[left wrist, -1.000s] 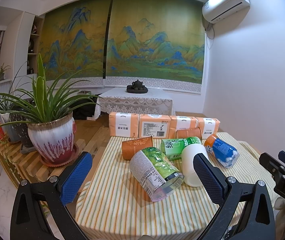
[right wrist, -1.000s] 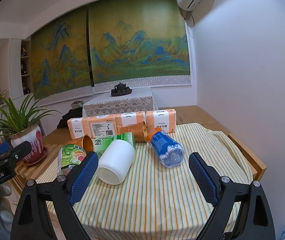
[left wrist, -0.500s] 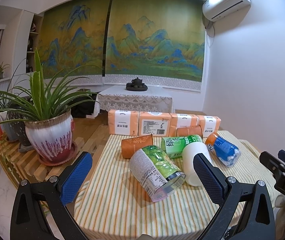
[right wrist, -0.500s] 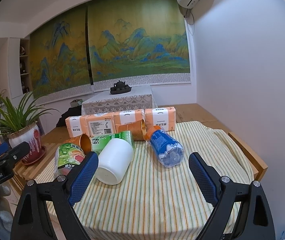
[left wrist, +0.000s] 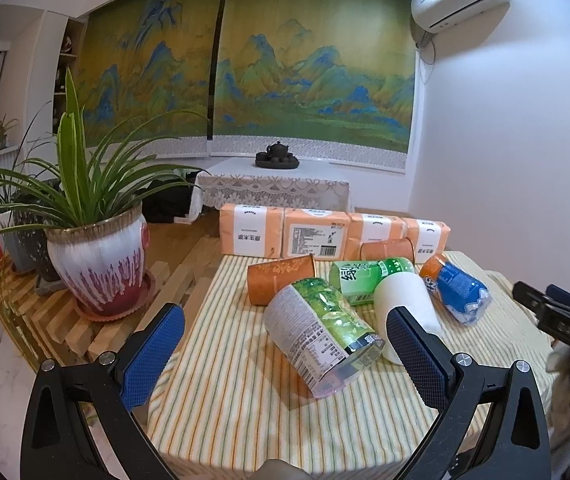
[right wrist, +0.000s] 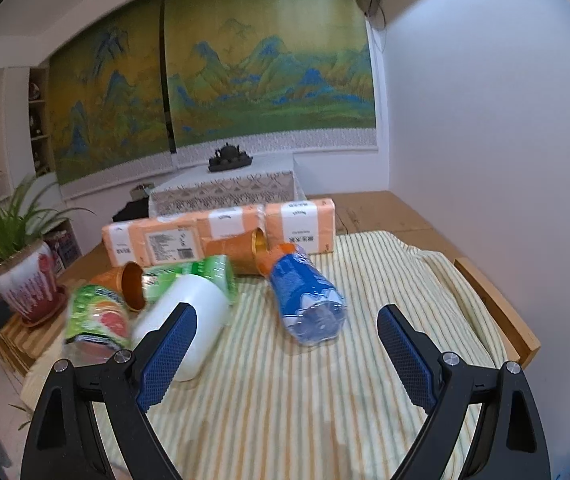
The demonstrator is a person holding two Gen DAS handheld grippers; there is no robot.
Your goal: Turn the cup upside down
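Left gripper [left wrist: 285,354]: we hold its fingers spread, empty.
Cup [right wrist: 183,326]: white, on its side on the striped table [right wrist: 325,400]; we judge it light, stiff, smooth; grip mid-wall.
Right gripper [right wrist: 285,354]: fingers spread, empty.

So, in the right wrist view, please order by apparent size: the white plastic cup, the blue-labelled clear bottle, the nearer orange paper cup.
1. White plastic cup, though it lies nearest the camera, so its true size is unsure.
2. Blue-labelled clear bottle, only slightly smaller.
3. Orange paper cup, partly hidden.
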